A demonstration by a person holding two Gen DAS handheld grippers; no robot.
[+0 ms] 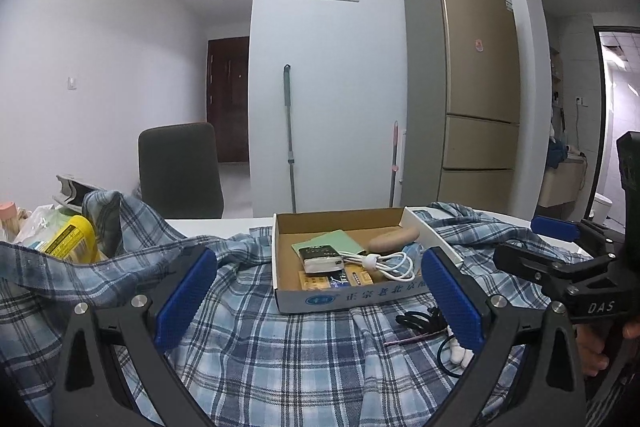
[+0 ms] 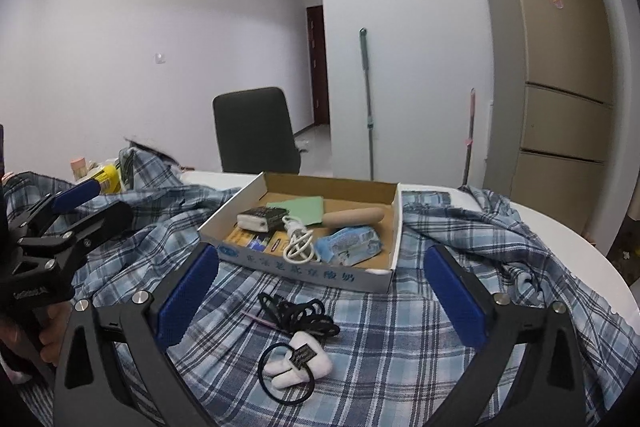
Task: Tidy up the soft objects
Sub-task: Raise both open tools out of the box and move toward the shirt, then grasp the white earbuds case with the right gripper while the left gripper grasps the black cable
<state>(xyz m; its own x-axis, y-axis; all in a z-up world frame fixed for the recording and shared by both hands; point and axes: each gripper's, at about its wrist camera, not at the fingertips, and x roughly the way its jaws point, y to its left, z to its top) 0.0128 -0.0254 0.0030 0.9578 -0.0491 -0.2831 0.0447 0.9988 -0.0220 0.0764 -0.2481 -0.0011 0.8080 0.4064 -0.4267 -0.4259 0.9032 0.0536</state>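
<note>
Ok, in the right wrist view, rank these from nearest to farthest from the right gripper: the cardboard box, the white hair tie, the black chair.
1. White hair tie: on the plaid shirt, between the open fingers of the right gripper.
2. Cardboard box: just beyond, centre.
3. Black chair: behind the table, left of centre.

One plaid shirt (image 2: 360, 339), one cardboard box (image 2: 304, 273), two hair ties (image 2: 286, 383), one chair (image 2: 254, 131).
</note>
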